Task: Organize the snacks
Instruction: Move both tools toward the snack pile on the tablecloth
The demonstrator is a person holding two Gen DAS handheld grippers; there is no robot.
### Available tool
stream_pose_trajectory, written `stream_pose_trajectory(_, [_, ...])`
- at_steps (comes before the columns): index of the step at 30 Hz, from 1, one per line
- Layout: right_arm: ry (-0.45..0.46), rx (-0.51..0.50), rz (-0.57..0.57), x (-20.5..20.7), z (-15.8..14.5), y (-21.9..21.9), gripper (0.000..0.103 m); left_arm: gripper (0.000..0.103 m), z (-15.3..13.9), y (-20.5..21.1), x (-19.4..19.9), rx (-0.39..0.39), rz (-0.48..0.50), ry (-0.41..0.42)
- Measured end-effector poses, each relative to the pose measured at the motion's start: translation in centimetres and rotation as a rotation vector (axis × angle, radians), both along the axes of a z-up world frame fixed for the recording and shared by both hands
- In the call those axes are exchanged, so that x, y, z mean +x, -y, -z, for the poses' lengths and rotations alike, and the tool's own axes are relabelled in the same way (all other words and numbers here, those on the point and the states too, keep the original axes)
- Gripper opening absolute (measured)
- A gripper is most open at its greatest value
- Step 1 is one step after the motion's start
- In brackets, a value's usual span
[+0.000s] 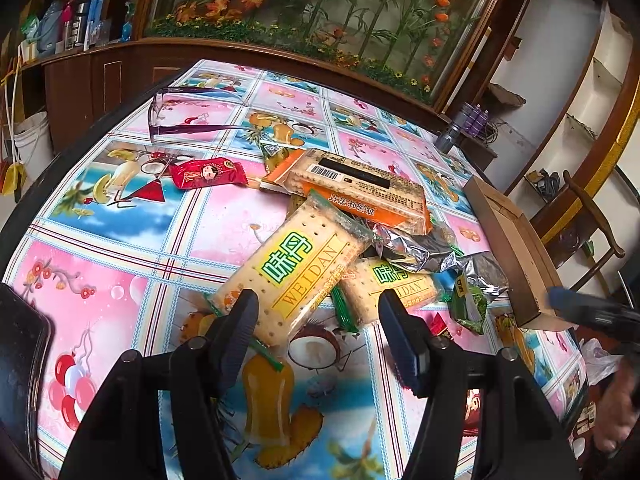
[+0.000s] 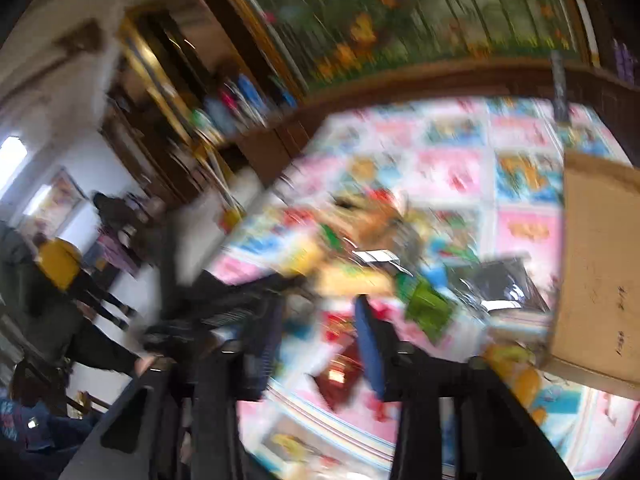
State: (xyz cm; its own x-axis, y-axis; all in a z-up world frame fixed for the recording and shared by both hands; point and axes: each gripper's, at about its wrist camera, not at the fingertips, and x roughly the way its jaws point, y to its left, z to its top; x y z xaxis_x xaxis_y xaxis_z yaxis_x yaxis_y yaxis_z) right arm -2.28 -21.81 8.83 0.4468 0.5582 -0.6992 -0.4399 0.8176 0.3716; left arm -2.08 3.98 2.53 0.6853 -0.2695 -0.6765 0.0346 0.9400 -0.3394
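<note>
Snacks lie heaped on the flowered tablecloth [image 1: 120, 264]: a yellow Weidan cracker pack [image 1: 296, 272], a second one [image 1: 396, 284], an orange cracker pack [image 1: 360, 188], a red candy [image 1: 206, 174], a silver foil bag [image 1: 420, 248] and a green packet [image 1: 470, 306]. My left gripper [image 1: 318, 308] hovers open over the near yellow pack, its left finger at the pack's corner. The right wrist view is blurred. There my right gripper [image 2: 318, 308] stands narrow with a dark red packet [image 2: 338, 376] between its fingers, apparently gripped. A shallow cardboard box [image 2: 600, 260] lies just to its right.
The same cardboard box [image 1: 516, 248] sits at the table's right edge. Purple glasses [image 1: 180, 120] lie at the far left, a torch [image 1: 448, 136] at the far edge. A dark flat object [image 1: 20, 352] is at the near left. A wooden cabinet [image 1: 120, 76] stands behind.
</note>
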Motion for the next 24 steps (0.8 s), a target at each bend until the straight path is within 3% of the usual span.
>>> stream_pose_trajectory(3, [-0.170,0.005,0.086,3.4,3.6,0.8,0.035,0.062,0.0,0.0,0.0,-0.001,-0.002,0.000])
stream_pose_trajectory(4, [-0.183,0.016,0.094,3.7,3.9,0.9,0.035,0.062,0.0,0.0,0.0,-0.001,-0.001,-0.001])
stream_pose_trajectory(7, [-0.172,0.018,0.110,4.8,4.6,0.3,0.035,0.062,0.0,0.0,0.0,-0.001,0.000,0.000])
stream_pose_trajectory(13, [-0.117,-0.162,0.138,6.2,6.0,-0.8,0.039,0.062,-0.5,0.4,-0.4,-0.001,0.019,0.026])
stream_pose_trajectory(15, [-0.121,-0.157,0.114,6.3,6.2,-1.0,0.043,0.062,-0.6,0.7,-0.5,-0.001,0.036,0.037])
stream_pose_trajectory(18, [-0.113,-0.182,0.069,5.8,6.3,-1.5,0.052,0.062,-1.0,1.6,-0.8,-0.002,0.093,0.058])
stream_pose_trajectory(21, [-0.121,-0.146,0.035,5.6,6.5,-1.0,0.053,0.064,-1.4,3.2,-1.4,0.010,0.174,0.082])
stream_pose_trajectory(24, [-0.122,-0.104,0.028,5.5,6.5,-0.3,0.053,0.075,-0.9,5.0,-1.8,-0.037,0.294,0.022])
